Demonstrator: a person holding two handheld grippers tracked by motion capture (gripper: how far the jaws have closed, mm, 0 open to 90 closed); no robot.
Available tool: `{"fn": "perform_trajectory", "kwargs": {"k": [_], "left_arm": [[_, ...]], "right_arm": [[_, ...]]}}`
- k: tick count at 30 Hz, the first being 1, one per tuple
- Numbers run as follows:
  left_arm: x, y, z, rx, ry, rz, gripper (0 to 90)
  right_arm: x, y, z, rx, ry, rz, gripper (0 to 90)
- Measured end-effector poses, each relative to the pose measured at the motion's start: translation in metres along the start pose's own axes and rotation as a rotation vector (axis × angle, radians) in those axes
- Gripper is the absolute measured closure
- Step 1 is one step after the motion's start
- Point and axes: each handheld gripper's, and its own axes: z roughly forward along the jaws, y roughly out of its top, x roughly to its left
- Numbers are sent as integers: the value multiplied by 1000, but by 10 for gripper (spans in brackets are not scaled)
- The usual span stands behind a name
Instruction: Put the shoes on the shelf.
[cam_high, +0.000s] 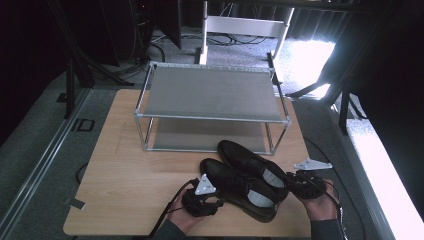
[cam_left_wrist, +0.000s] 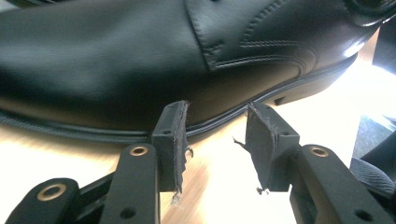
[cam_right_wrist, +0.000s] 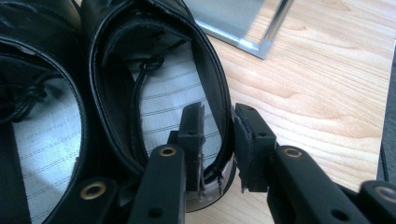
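Pale wood table (cam_high: 130, 170) stands on grey carpet in a dark room, a metal shoe rack (cam_high: 210, 107) at its 12 o'clock. Two black shoes (cam_high: 245, 182) lie at 5 o'clock. Left gripper (cam_high: 202, 200) spread beside one sole; right gripper (cam_high: 302, 182) straddles the other's heel rim, not yet pressed.

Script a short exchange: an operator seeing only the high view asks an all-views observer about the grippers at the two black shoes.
Operator: Is the right gripper clamped on the shoe nearer the rack?
Observer: Not clamped; one jaw stands inside its heel opening, the other outside.
Operator: And the left gripper?
Observer: Open, jaws pointed at the other shoe, at its sole edge, nothing between them.
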Motion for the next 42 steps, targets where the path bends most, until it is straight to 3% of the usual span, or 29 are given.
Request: {"fn": "perform_trajectory", "kwargs": {"k": [3, 8, 13, 17, 21, 26, 35, 42], "left_arm": [[9, -3, -11, -17, 30, -15, 573], [28, -13, -25, -45, 100, -52, 570], [54, -27, -37, -32, 193, -107, 563], [70, -33, -45, -31, 244, -148, 563], [79, -37, -50, -29, 292, -166, 554], [85, -40, -49, -12, 347, -185, 550], [89, -42, -47, -1, 358, -197, 548], [88, -43, -46, 10, 358, -195, 548]], "right_arm": [[0, 0, -4, -33, 10, -20, 662], [-2, 2, -19, -106, 87, -29, 548], [2, 2, -21, -99, 140, -44, 461], [7, 3, -21, -95, 176, -58, 422], [13, 3, -18, -62, 196, -99, 392], [17, 3, -14, -34, 222, -113, 392], [19, 5, -2, 22, 234, -117, 397], [25, 4, 7, 68, 229, -148, 431]]}}
